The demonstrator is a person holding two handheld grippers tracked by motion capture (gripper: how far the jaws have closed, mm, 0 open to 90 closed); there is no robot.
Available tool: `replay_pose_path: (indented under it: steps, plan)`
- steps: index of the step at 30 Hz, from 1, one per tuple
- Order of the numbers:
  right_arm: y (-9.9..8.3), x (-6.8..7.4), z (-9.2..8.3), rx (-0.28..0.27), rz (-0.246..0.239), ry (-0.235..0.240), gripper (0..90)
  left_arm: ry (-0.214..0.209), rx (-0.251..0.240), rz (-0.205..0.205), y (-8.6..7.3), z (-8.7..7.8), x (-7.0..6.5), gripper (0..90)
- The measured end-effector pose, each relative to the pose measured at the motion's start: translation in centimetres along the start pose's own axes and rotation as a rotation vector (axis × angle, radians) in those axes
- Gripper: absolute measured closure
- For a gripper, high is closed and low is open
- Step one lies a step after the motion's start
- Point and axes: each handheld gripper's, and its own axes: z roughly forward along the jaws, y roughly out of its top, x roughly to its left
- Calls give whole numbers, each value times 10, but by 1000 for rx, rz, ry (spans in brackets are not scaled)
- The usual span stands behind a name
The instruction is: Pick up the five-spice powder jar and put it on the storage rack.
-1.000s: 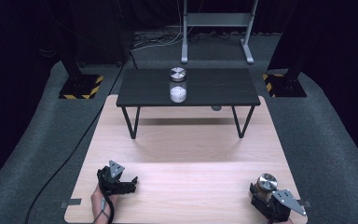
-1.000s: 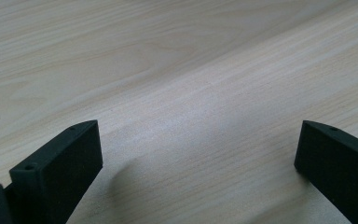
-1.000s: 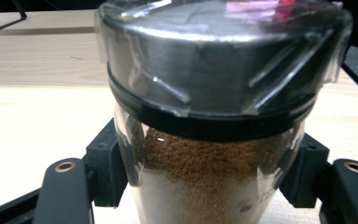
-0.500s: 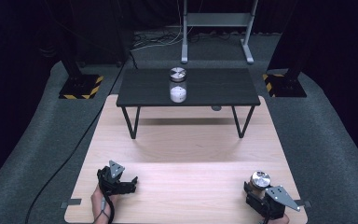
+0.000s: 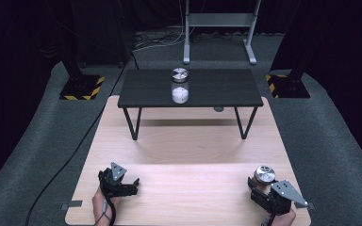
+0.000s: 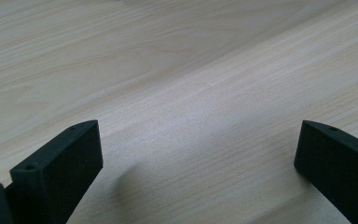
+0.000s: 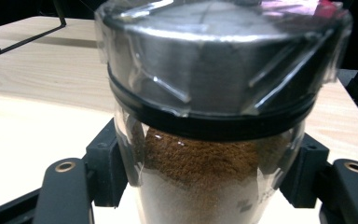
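My right gripper (image 5: 264, 187) is at the near right corner of the wooden table, shut on a glass jar (image 5: 264, 175) with a silver metal lid. In the right gripper view the jar (image 7: 214, 168) holds brown powder, clear tape crosses its lid, and the right gripper (image 7: 205, 177) has a black jaw pressed on each side of the glass. A second jar (image 5: 179, 87), holding something white, stands on the small black table (image 5: 226, 89) farther back. My left gripper (image 5: 130, 185) rests at the near left. In its own view the left gripper (image 6: 196, 154) is open over bare wood.
The black table stands on thin metal legs (image 5: 133, 123) at the far end of the light wooden tabletop (image 5: 188, 155). A black cable (image 5: 66, 165) runs across the grey floor on the left. A metal stand (image 5: 217, 28) rises behind.
My right gripper has lifted the brown-powder jar a little and shifted it slightly left in the high view. The left gripper has stayed put.
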Motion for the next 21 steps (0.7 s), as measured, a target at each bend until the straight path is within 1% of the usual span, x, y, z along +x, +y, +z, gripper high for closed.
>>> replay_pose_path:
  steps: [3,5,7,11,12,16,21]
  plan:
    - [4,-2,2,-2,-2,6,300,3,-2,5,0,0,-1,6]
    - [12,-1,5,5,-3,-4,300,10,-7,14,-1,-1,-3,6]
    - [15,-4,8,1,5,6,300,12,-8,18,-1,-1,-4,6]
    - [21,-8,12,0,10,17,300,10,-8,16,-1,-1,-3,6]
    - [25,-10,15,-2,15,25,300,8,-6,14,-1,-1,-3,6]
    - [32,-14,18,-13,20,30,300,4,-4,11,-1,0,-2,6]
    - [42,-16,22,-23,12,35,300,2,-3,9,-1,0,-1,6]
